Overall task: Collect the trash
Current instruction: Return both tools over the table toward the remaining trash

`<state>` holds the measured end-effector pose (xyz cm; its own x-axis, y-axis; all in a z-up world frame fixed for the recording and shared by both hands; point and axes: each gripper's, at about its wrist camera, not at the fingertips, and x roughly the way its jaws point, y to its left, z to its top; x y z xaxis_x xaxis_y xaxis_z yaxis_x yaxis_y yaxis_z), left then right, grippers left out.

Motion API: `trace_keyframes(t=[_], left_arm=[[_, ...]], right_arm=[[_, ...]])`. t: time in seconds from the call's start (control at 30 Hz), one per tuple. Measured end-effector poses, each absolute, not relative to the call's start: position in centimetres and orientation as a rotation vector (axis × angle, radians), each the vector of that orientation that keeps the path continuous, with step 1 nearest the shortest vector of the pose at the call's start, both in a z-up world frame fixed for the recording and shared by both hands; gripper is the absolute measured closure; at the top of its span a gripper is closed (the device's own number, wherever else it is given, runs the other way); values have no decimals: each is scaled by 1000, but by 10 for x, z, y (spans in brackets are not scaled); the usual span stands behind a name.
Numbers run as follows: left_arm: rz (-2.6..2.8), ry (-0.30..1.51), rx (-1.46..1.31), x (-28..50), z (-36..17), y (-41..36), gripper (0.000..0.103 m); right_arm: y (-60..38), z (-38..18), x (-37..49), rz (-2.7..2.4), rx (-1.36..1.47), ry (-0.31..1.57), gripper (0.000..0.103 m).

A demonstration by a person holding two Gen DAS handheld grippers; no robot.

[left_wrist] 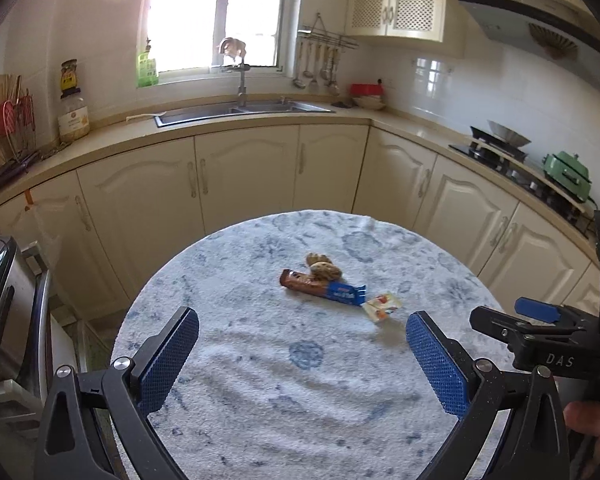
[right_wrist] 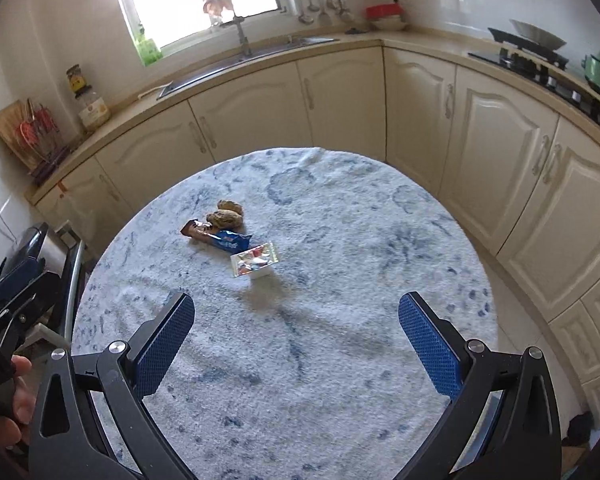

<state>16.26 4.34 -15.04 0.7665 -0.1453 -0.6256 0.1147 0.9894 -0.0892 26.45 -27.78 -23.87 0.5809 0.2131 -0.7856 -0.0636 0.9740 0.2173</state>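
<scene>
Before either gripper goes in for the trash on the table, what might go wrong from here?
1. The blue wrapper touches the two walnuts, so gripping it may roll them off the table.
2. The small packet looks flat on fuzzy cloth; the right gripper may pinch cloth instead.
3. The left gripper is close beside it; they might collide.

text: "DAS" | on: right gripper [left_wrist: 548,356] body | wrappers: unreadable

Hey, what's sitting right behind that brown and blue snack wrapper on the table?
Two brownish crumpled lumps lie just behind the wrapper, against its brown end. What they are is unclear, and whether anything lies under the wrapper cannot be seen.
</scene>
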Motion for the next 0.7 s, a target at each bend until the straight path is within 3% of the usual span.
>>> trace_keyframes(t=[0.4, 0.7], left_arm=[[-93, 789, -61, 273, -183, 57, 1], [-54, 842, -77, 327, -220, 64, 1]], right_arm=[[-213, -283, 351, 269, 90, 1012, 0], [-174, -322, 412, 328, 70, 1083, 30]])
